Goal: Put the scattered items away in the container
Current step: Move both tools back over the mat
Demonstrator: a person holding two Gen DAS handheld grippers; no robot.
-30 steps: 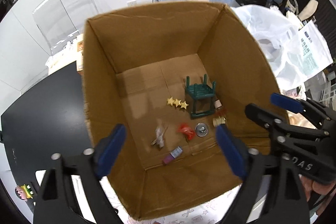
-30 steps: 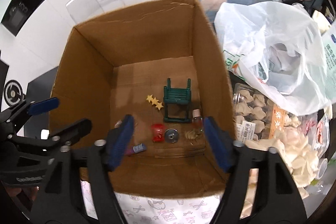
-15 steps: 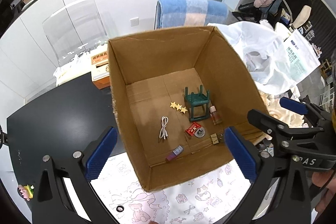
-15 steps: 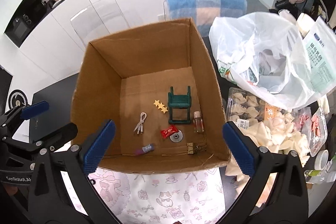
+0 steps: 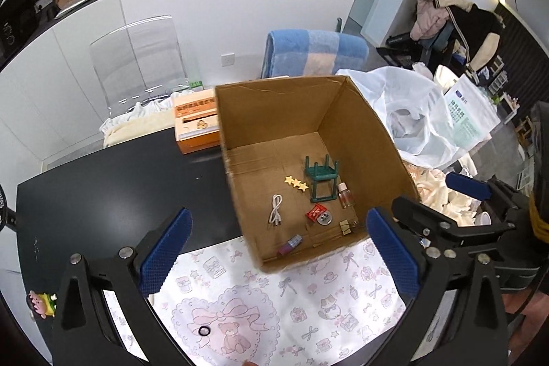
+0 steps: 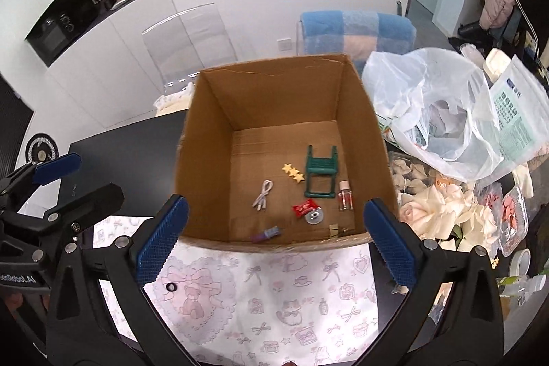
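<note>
Both wrist cams look steeply down from above, near edge of the worktop (image 5: 113, 194), left cam offset leftward; both share the cardboard box (image 5: 346, 126) interior and patterned mat (image 6: 274, 304).

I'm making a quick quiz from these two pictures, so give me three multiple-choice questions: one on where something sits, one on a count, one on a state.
1. Where is the small black ring?
A. in the cardboard box
B. on the patterned mat
C. in the plastic bag

2. How many yellow stars lie in a row?
A. two
B. three
C. five

3. How does the green stool lie?
A. upright
B. tipped over
C. held by a gripper

Answers: B, the ring rests on the patterned mat outside the cardboard box; B, three stars touch in line; B, its legs point sideways.
</note>
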